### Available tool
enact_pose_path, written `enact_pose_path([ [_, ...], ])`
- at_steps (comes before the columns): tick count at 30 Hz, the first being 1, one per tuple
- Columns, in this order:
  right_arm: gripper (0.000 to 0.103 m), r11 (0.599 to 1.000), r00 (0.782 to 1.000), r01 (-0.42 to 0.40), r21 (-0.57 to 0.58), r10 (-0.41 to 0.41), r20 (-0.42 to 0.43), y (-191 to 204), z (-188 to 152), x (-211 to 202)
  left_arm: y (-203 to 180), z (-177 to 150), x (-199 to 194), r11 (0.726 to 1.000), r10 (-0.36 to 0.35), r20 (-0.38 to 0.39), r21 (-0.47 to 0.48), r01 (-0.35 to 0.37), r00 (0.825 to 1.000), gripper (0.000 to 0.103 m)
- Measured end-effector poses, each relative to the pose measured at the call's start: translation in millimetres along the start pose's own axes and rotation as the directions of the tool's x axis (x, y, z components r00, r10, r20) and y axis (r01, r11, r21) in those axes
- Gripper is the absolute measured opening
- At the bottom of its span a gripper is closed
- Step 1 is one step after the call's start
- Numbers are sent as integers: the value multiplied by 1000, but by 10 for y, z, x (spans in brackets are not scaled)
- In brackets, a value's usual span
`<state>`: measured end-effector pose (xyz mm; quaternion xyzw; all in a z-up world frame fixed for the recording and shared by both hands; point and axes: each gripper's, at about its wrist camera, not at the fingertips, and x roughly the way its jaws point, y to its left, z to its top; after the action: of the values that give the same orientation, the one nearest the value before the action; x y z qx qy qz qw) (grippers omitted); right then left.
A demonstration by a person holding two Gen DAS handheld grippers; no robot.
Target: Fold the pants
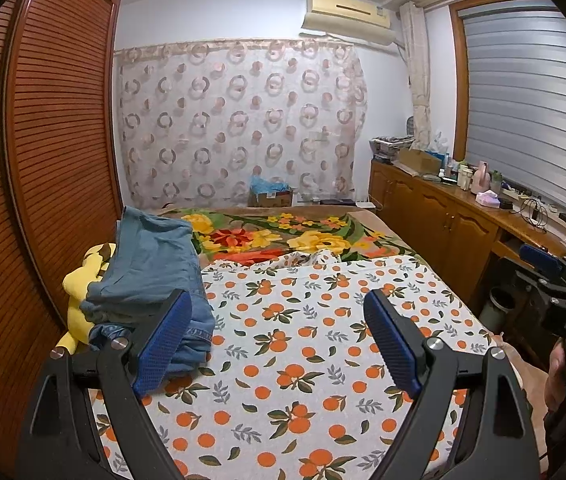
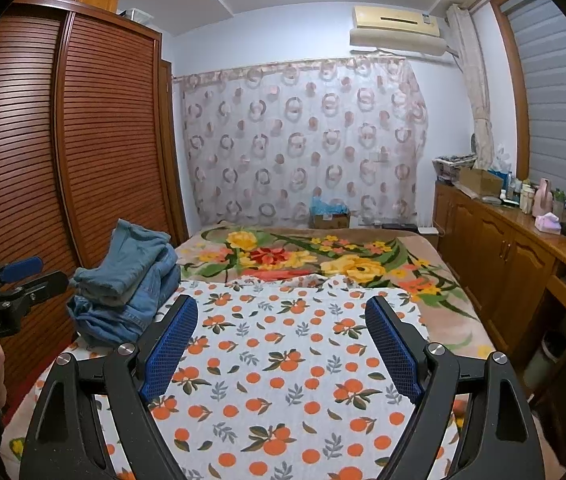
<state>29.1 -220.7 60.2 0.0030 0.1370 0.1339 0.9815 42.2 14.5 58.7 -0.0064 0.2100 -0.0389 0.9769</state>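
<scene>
Soft, heavy denim pants (image 1: 151, 280) piled on the bed (image 1: 303, 360); grasp a waistband edge. Both grippers' jaws wide open, empty.

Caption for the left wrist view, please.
Open left tongs over the orange-print sheet, stacked jeans at left.

Home bedroom: bed (image 2: 439, 264) with orange-print sheet (image 2: 283, 360) and floral blanket (image 2: 323, 256); louvred wooden wardrobe (image 2: 103, 140); patterned curtain (image 2: 303, 140); wall air conditioner (image 2: 397, 28); low wooden cabinets (image 2: 495, 256) carrying household clutter; window blind (image 2: 563, 80)
</scene>
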Motion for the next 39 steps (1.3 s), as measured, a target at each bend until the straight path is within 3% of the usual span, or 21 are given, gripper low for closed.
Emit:
enact_pose_path([
  [39,87,1000,1000,-6,-9,6,-7,-10,-5,9,62,-16,-2,1000,2,-5,-6,-2,1000,88],
])
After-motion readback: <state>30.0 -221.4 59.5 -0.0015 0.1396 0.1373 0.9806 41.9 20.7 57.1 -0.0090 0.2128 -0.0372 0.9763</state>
